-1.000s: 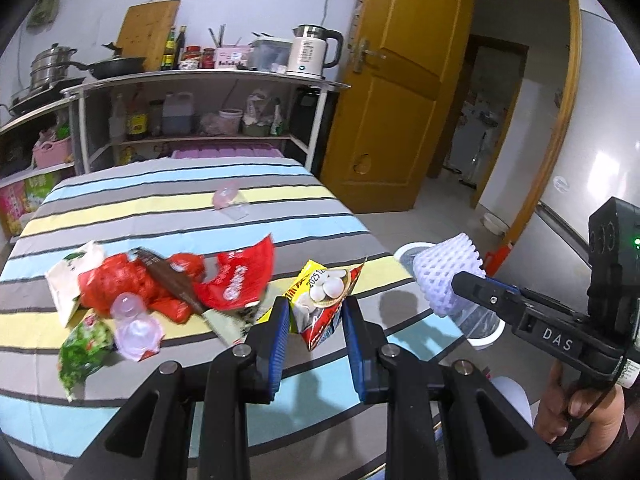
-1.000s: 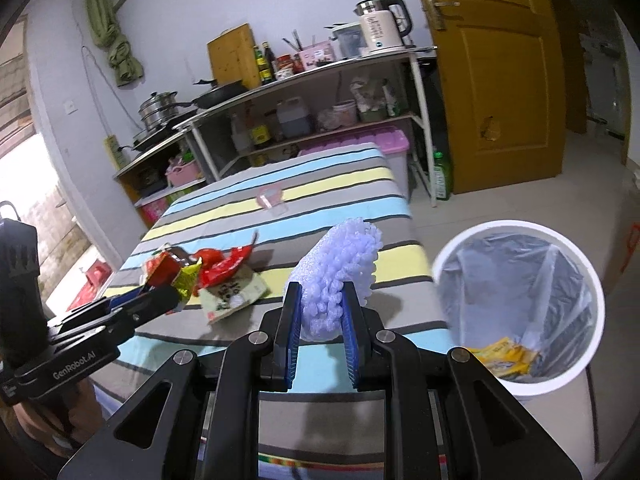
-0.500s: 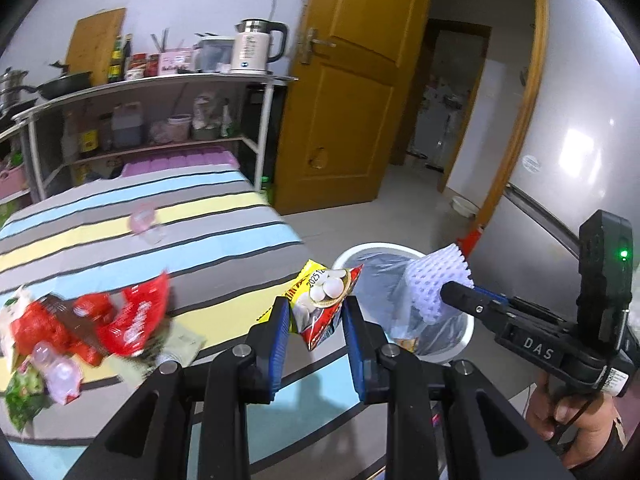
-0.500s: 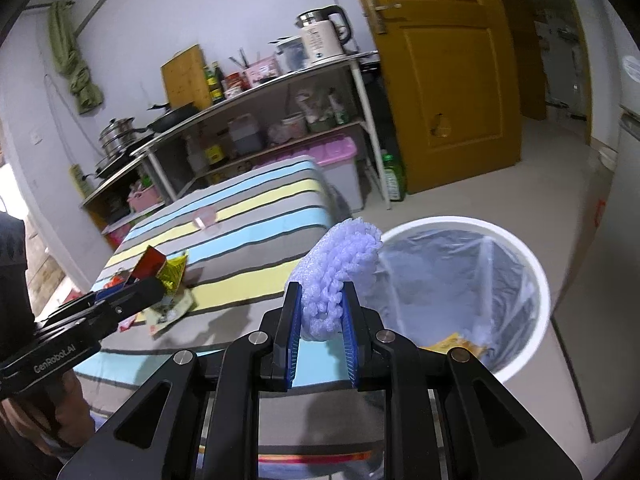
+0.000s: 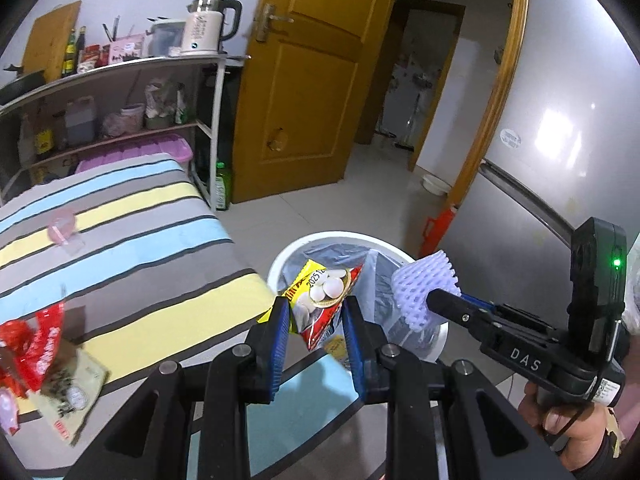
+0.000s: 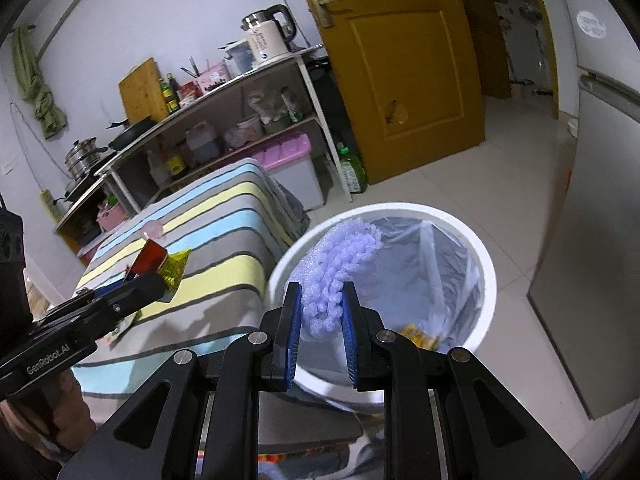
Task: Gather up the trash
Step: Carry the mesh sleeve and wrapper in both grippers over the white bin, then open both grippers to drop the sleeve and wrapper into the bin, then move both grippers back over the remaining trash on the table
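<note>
- We clamp our left gripper (image 5: 316,314) on the snack packet (image 5: 320,300), our right gripper (image 6: 320,316) on the foam net (image 6: 340,264), both over the white bin (image 6: 486,264).
- Red wrappers (image 5: 36,344), perhaps more, lie near the table's (image 5: 132,248) edge.

Bin (image 6: 486,264) is standing on the floor just off the table's (image 5: 132,264) corner, shelf rack (image 5: 120,68) sitting behind the table with the kettle (image 5: 206,26) on top. Snack packet (image 5: 320,300) and foam net (image 6: 340,256) are both hanging over the bin, net to the packet's right; more wrappers (image 5: 40,344) are lying on the table to the left.
</note>
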`<state>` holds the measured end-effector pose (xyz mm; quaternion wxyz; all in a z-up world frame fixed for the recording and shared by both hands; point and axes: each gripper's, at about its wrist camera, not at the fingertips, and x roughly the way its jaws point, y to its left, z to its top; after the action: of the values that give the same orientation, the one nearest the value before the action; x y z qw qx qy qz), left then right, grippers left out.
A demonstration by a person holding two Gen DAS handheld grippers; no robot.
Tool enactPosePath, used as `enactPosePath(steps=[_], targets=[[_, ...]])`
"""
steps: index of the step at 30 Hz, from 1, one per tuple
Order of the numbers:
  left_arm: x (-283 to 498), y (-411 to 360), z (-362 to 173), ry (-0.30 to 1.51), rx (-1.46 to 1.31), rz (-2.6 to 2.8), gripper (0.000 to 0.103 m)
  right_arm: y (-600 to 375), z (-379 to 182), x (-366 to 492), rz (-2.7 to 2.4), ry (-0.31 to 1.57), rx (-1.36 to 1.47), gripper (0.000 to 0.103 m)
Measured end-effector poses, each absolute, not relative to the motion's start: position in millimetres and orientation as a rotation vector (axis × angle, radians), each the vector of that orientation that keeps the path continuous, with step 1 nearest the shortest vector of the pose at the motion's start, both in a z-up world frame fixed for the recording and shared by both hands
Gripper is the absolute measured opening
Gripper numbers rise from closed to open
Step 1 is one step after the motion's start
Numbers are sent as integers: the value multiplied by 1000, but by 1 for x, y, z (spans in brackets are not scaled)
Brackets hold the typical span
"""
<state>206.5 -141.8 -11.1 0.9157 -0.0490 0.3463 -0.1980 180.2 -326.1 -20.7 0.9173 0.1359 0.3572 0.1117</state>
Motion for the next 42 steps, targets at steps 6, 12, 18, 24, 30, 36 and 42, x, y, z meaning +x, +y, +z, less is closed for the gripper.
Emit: enactPosePath(steps=[6, 12, 18, 24, 30, 36, 42], targets=[[223, -162, -22, 738, -84, -438, 28, -337, -35, 189, 201, 772, 296, 21], [238, -177, -33, 759, -78, -468, 28, -346, -46, 194, 184, 802, 300, 23], [251, -188, -45, 794, -73, -464, 30, -352, -53, 198, 173, 809, 300, 42], [251, -186, -47, 798, -85, -470, 38, -358, -55, 196, 164, 807, 304, 43], [244, -175, -40, 776, -111, -461, 38, -358, -49, 192, 165, 790, 308, 43], [227, -158, -27, 730, -127, -439, 38, -349, -35, 181, 191, 756, 295, 43], [203, -136, -13, 686, -137, -397, 38, -329, -15, 167, 236, 703, 258, 43]])
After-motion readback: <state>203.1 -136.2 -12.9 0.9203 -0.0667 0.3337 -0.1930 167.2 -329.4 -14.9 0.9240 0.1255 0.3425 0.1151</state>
